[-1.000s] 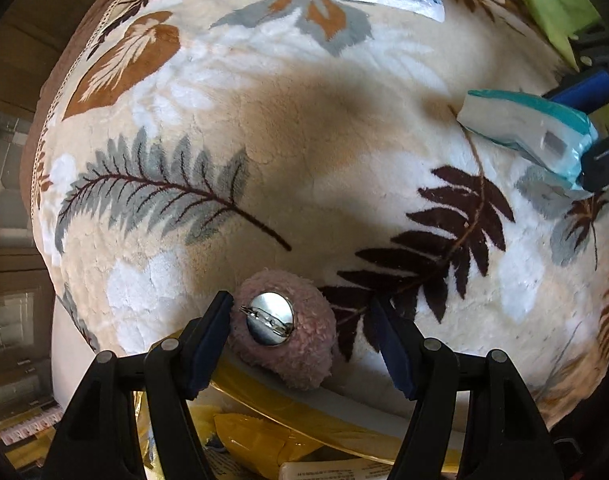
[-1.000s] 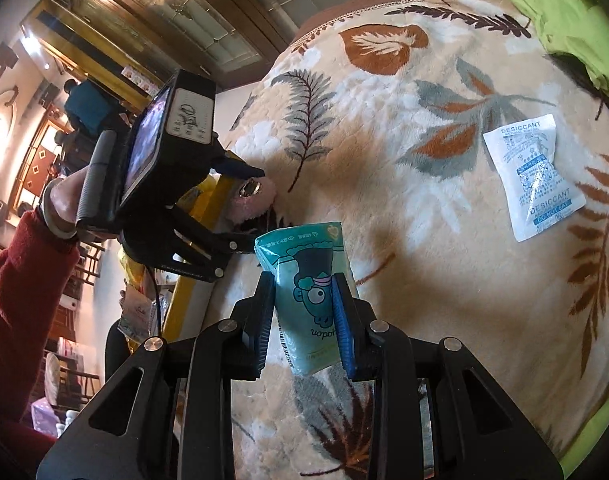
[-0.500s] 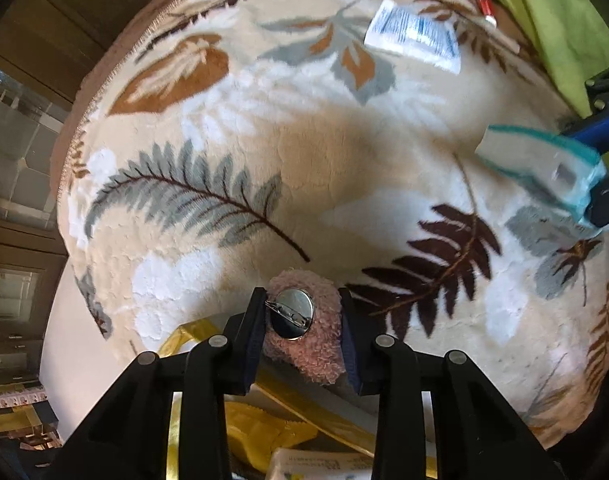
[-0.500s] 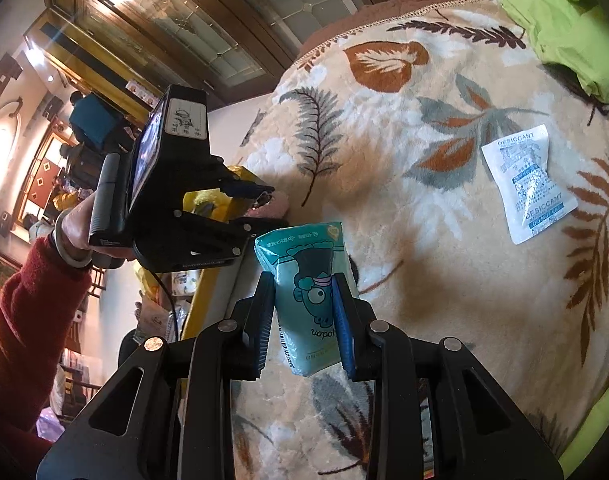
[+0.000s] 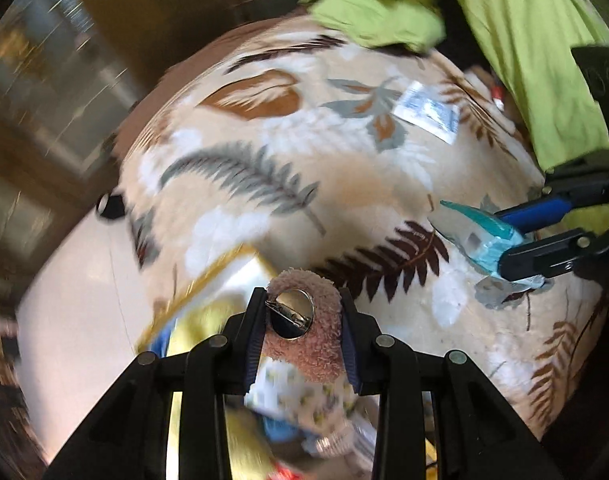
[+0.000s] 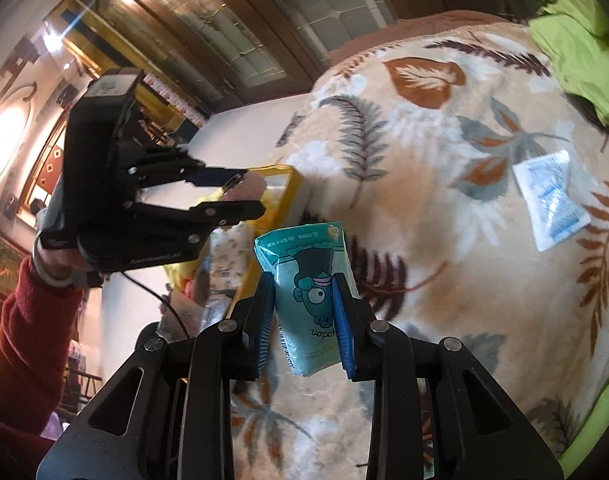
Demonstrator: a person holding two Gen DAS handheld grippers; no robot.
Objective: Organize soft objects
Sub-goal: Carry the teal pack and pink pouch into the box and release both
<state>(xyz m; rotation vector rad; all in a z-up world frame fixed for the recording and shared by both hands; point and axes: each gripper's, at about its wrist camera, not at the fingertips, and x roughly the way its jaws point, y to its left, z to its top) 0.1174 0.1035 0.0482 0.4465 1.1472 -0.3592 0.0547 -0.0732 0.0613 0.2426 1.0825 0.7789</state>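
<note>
Now | left gripper (image 5: 300,320) pinching pink plush (image 5: 316,344) | right gripper (image 6: 304,320) clamping teal pouch (image 6: 308,292)

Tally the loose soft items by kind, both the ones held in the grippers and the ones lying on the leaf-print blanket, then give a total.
Pink fuzzy brooch, held in the left gripper: 1
Teal cartoon pouch, held in the right gripper: 1
White desiccant packet, lying on the blanket: 1
Green cloth, at the blanket's far edge: 1
Total: 4
</note>
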